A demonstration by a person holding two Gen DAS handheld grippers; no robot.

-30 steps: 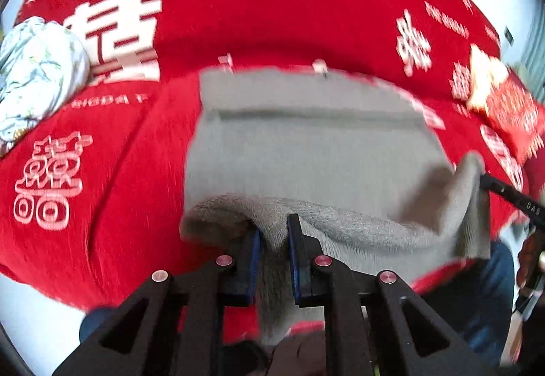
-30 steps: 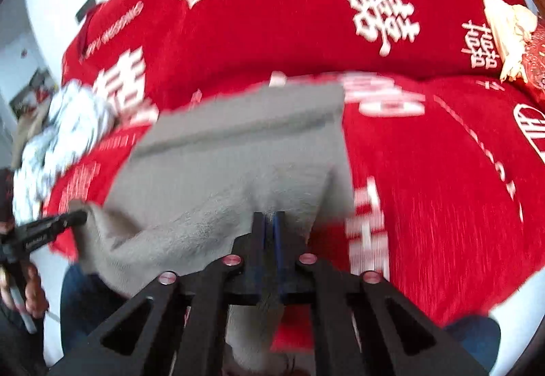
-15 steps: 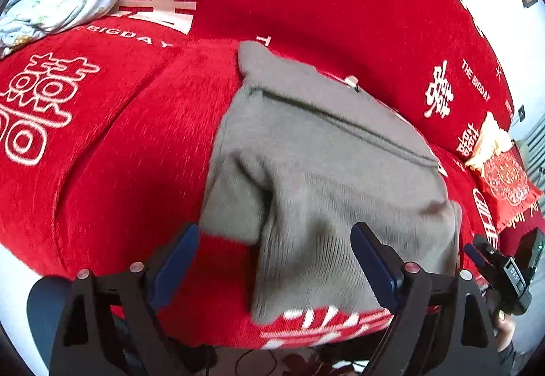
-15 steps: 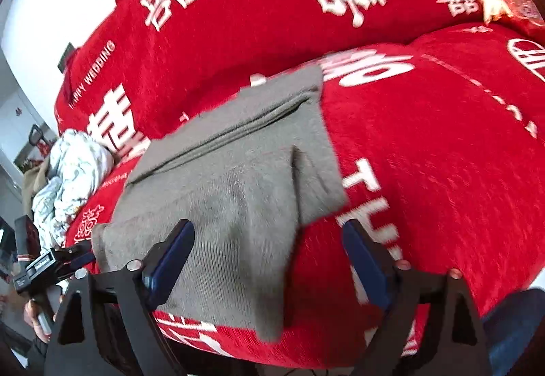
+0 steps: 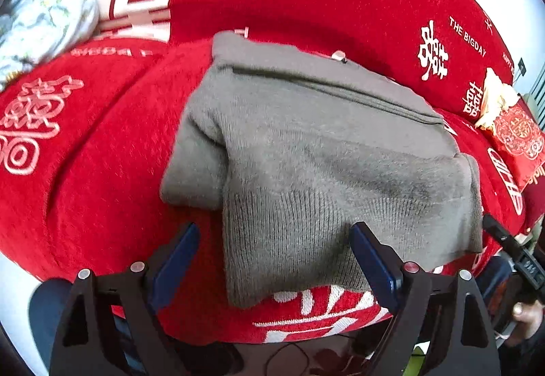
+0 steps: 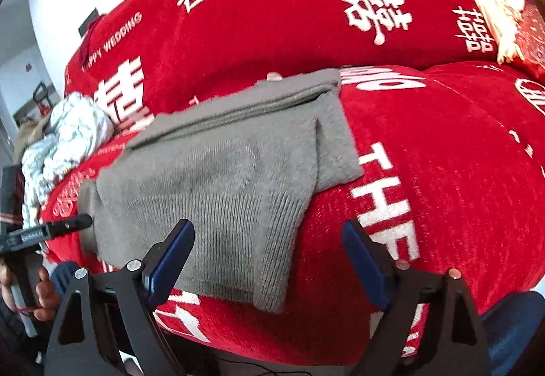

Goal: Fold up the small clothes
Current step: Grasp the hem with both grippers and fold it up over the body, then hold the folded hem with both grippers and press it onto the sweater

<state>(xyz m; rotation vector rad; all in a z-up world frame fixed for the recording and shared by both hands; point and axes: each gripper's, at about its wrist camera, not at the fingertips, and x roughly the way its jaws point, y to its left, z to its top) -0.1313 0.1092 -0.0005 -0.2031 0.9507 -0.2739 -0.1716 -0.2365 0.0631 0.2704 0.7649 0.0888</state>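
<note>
A grey knit garment [image 5: 323, 165] lies folded on the red sofa seat, its ribbed hem hanging over the front edge. My left gripper [image 5: 274, 233] hovers open just in front of that hem; the cloth's left lower part lies between and beyond the blue pads, untouched. In the right wrist view the same garment [image 6: 221, 178] shows its right lower corner. My right gripper [image 6: 268, 228] stands wide with its jaws closing; the corner of the hem lies between them, and the pads do not press on it.
The red sofa cover [image 5: 102, 171] with white lettering spans both views. A pale floral bundle [image 5: 44, 21] sits at the left, a red and cream cushion [image 5: 511, 127] at the right. A person's knees in blue trousers [image 6: 511, 325] are below the seat edge.
Both grippers were shut on the garment's raised front edge; they let go and opened wide. The grey cloth dropped flat onto the seat, and both hands sank lower.
</note>
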